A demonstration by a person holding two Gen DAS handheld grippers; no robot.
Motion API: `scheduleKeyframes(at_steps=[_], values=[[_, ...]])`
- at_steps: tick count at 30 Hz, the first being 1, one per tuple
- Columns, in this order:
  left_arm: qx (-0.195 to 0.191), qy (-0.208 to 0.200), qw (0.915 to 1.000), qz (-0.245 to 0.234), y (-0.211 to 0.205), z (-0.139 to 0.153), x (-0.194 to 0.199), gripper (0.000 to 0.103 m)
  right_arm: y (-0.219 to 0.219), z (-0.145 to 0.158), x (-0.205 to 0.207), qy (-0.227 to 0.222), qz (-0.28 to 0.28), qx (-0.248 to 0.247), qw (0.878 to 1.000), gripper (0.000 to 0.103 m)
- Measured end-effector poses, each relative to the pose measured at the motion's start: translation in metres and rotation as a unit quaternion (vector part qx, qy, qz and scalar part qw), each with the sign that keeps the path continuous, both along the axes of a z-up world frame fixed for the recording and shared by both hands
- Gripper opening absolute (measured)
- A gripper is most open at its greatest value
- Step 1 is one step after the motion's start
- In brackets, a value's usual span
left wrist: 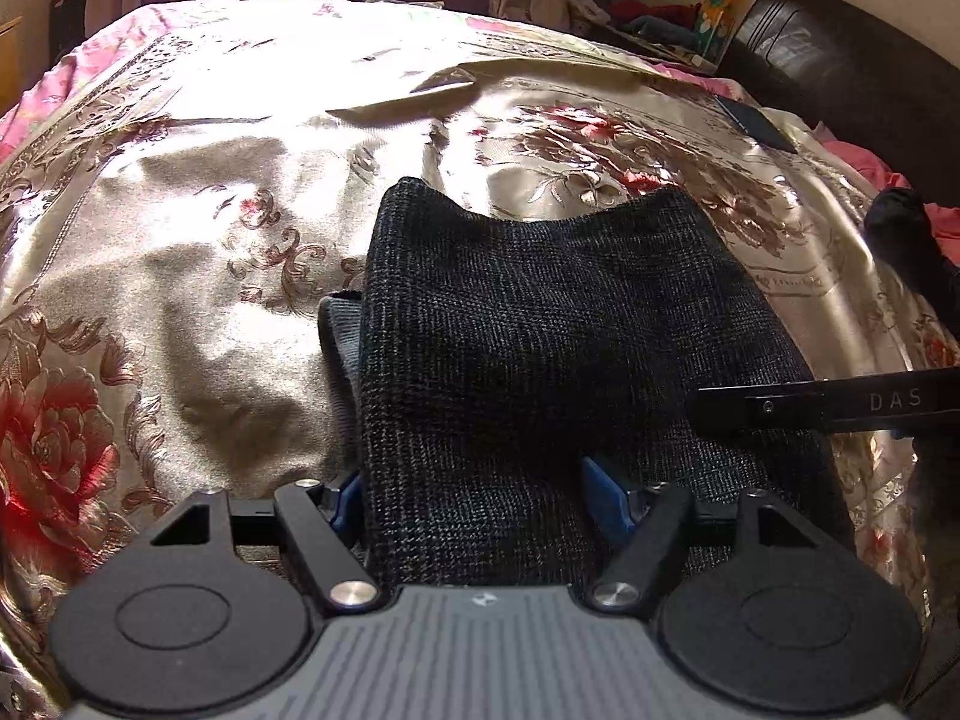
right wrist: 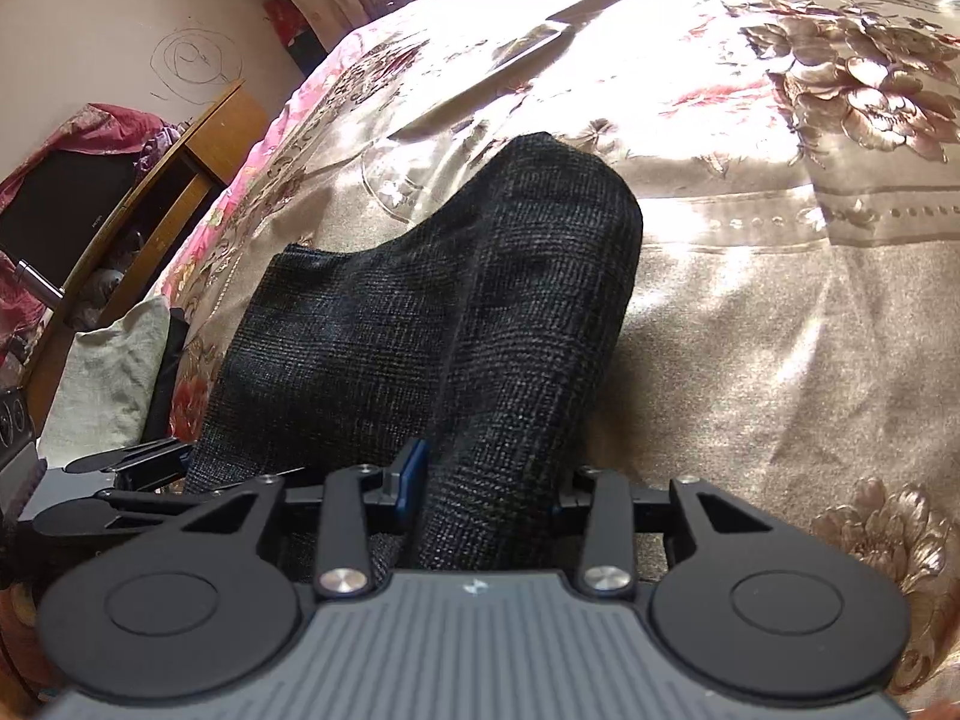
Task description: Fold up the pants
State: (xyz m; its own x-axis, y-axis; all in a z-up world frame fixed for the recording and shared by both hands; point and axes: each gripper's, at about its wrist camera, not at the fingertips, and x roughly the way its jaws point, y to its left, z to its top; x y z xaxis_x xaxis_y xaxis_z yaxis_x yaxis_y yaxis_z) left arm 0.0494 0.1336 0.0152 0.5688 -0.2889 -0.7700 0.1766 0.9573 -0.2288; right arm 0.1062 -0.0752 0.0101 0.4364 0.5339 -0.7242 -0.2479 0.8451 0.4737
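1. the pants (left wrist: 540, 324), one dark checked pair folded into a thick bundle, lie on the floral satin bedspread (left wrist: 198, 276) between both tools.
2. left gripper (left wrist: 474, 492): its blue pads stand wide apart with the near end of the pants between them; whether the pads press the cloth cannot be told.
3. right gripper (right wrist: 486, 480): its jaws sit closer together, clamped on a raised ridge of the pants (right wrist: 456, 324).
4. only the left wrist view shows a dark headboard (left wrist: 840, 60), a heap of clothes (left wrist: 648, 18) and the other tool's finger lettered "das" (left wrist: 840, 402).
5. only the right wrist view shows a wooden shelf (right wrist: 180, 144), a pale cushion (right wrist: 108, 372) and a scribbled spiral on the wall (right wrist: 192, 60).
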Motion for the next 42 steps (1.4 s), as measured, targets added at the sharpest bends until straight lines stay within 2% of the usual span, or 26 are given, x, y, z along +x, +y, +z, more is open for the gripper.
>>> scheduleKeyframes(at_steps=[18, 28, 34, 42], values=[[0.018, -0.005, 0.9967, -0.079, -0.079, 0.002, 0.005, 0.083, -0.058, 0.014, -0.03, -0.031, -0.049, -0.07, 0.996, 0.038], [0.007, -0.009, 0.9924, -0.123, -0.137, 0.003, 0.022, 0.083, -0.11, 0.022, -0.029, -0.04, -0.087, -0.097, 0.991, 0.038], [-0.007, -0.015, 0.9875, -0.157, -0.194, 0.001, 0.037, 0.083, -0.162, 0.027, -0.024, -0.041, -0.123, -0.116, 0.985, 0.038], [-0.018, -0.032, 0.9751, -0.218, -0.278, 0.001, 0.055, 0.083, -0.254, 0.023, -0.005, -0.03, -0.201, -0.115, 0.972, 0.038]])
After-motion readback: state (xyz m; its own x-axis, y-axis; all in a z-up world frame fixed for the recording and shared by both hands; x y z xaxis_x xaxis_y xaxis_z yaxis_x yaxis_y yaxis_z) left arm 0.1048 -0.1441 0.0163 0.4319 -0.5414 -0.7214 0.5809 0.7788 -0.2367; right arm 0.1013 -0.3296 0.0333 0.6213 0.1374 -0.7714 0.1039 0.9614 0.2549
